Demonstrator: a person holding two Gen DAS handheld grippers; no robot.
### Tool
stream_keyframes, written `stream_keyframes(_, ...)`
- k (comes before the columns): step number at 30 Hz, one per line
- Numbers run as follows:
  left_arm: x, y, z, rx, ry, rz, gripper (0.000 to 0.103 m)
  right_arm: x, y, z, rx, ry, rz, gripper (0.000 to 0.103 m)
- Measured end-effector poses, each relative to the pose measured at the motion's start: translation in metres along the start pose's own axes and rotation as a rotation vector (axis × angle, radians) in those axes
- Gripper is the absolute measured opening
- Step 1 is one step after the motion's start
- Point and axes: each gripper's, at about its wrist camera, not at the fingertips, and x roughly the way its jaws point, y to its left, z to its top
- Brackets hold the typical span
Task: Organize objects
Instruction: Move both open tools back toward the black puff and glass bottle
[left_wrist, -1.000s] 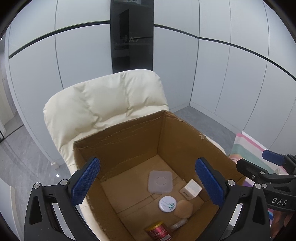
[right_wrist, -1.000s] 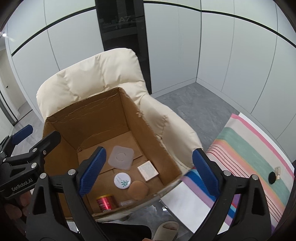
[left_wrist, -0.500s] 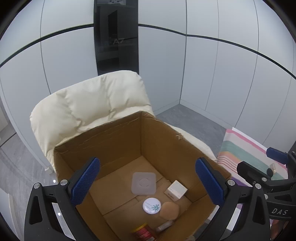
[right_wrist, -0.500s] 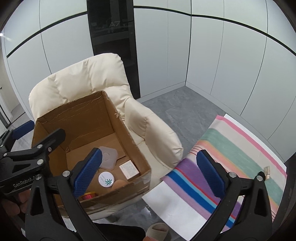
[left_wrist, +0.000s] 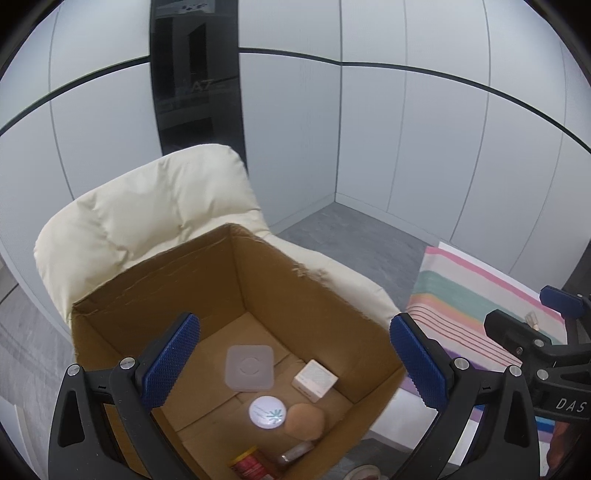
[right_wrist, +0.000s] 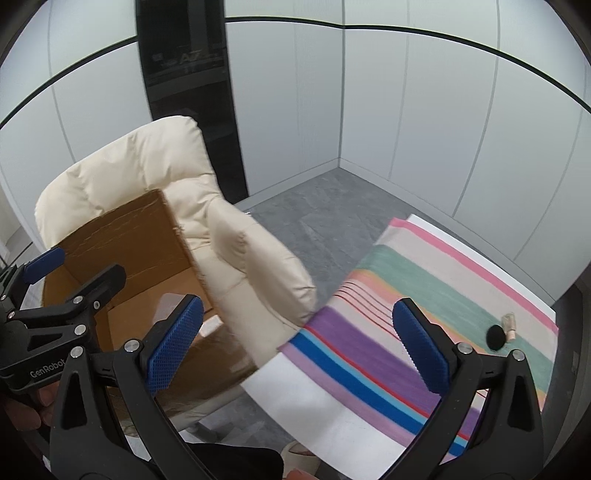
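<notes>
Both tongs are wide open and empty, so I'd swing the right gripper (right_wrist: 297, 339) over to the little black puff (right_wrist: 495, 337) on the far right of the striped cloth (right_wrist: 424, 295), straddle it, then carry it to the cardboard box (left_wrist: 295, 295).

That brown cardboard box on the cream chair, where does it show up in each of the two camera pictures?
Left wrist view: the open brown cardboard box fills the lower middle, seen from above, small items on its floor.
Right wrist view: the same box sits at the left edge, partly behind the black left gripper.
Shared landmark: the padded cream armchair under and behind the box.
</notes>
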Motion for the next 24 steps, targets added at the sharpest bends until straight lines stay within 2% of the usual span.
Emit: stream_keyframes(24, 0.007, -0.120, 0.007, 0.129, 0.006, -0.155, 0.103, -0.036, -0.121, -0.031, 0.165, -0.006, -0.167, 0.103)
